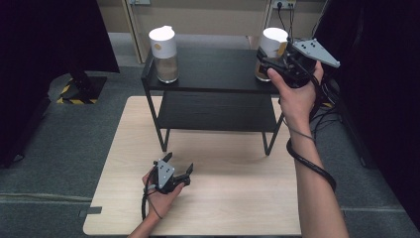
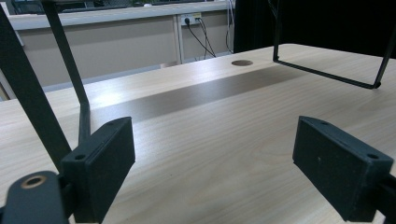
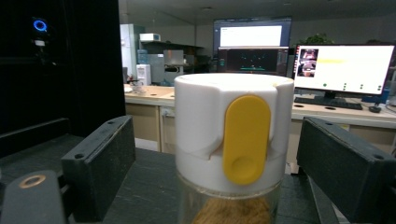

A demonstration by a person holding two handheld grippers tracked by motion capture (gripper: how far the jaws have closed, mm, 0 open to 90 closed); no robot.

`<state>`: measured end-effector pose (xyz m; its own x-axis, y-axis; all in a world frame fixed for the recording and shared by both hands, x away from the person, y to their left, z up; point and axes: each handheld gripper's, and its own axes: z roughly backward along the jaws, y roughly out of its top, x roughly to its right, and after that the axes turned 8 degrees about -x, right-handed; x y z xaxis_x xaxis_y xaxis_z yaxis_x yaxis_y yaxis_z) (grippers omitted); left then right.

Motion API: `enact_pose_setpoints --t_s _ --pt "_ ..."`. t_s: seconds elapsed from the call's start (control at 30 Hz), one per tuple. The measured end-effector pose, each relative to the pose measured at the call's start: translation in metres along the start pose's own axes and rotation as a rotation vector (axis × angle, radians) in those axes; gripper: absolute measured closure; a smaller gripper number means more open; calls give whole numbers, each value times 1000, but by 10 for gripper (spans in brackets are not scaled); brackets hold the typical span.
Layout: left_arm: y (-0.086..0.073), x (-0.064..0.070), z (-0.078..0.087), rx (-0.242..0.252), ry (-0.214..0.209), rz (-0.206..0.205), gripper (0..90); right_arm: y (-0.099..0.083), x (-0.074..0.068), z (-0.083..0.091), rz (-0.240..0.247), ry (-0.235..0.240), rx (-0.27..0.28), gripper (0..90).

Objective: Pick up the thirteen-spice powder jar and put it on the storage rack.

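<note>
Two clear jars with white lids stand on a black shelf [image 1: 208,69]. The left jar [image 1: 165,47] is at the shelf's left end. The right jar [image 1: 271,44] [image 3: 229,154], with a yellow tab on its lid and brown contents, stands between the jaws of my right gripper [image 1: 265,62] [image 3: 215,172]. Those jaws are spread wide and do not touch the jar. My left gripper [image 1: 179,166] [image 2: 212,172] rests low over the wooden table [image 1: 223,193] in front of the shelf, open with nothing between its jaws.
The black shelf stands on thin metal legs [image 2: 327,77] at the back of the table. A round cable hole [image 2: 242,62] is in the tabletop. Dark curtains hang at both sides. Monitors [image 3: 343,70] and a counter are beyond the shelf.
</note>
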<state>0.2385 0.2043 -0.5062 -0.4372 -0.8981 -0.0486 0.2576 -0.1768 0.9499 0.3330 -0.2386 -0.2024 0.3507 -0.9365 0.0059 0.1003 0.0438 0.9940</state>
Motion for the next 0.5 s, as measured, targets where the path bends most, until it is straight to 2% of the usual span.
enact_pose_setpoints --t_s 0.5 --pt "0 0 0 -2 1 -3 127 -13 3 19 3 38 6 110"
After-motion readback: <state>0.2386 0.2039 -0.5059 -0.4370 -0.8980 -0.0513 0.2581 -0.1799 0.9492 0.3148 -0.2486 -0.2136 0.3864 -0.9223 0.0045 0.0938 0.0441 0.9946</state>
